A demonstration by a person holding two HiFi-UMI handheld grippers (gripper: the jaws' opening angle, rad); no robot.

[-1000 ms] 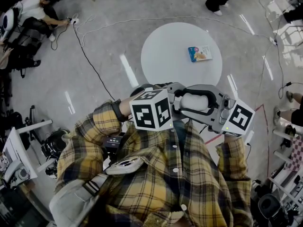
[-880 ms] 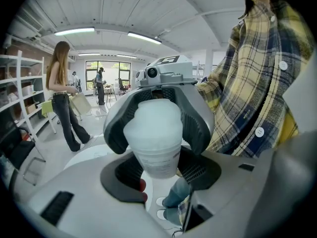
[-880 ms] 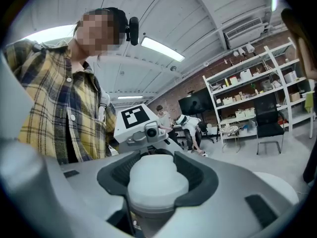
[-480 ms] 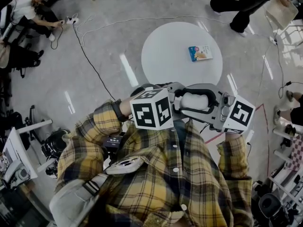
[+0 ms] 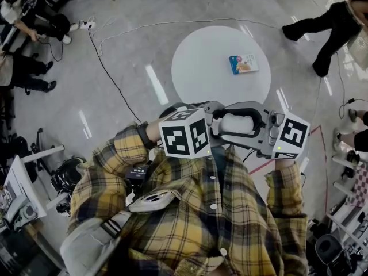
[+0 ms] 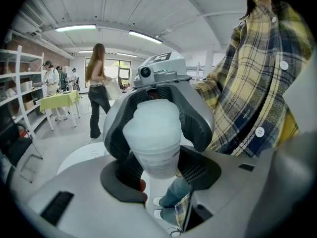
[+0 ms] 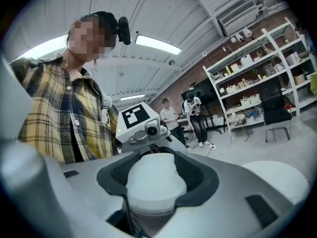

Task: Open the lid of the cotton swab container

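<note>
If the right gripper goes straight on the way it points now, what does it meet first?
The cotton swab container: the right gripper is shut on it, so it would push that first. Beyond, the left gripper faces it, also shut on the container, and probably comes next.

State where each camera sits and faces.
Head view: on the person's head, looking steeply down at the container clamped between both grippers; plaid shirt below.
Left gripper view: on the left gripper, facing the right gripper; shirt at right.
Right gripper view: on the right gripper, facing the left gripper; shirt at left.
Shared: all show the container.
</note>
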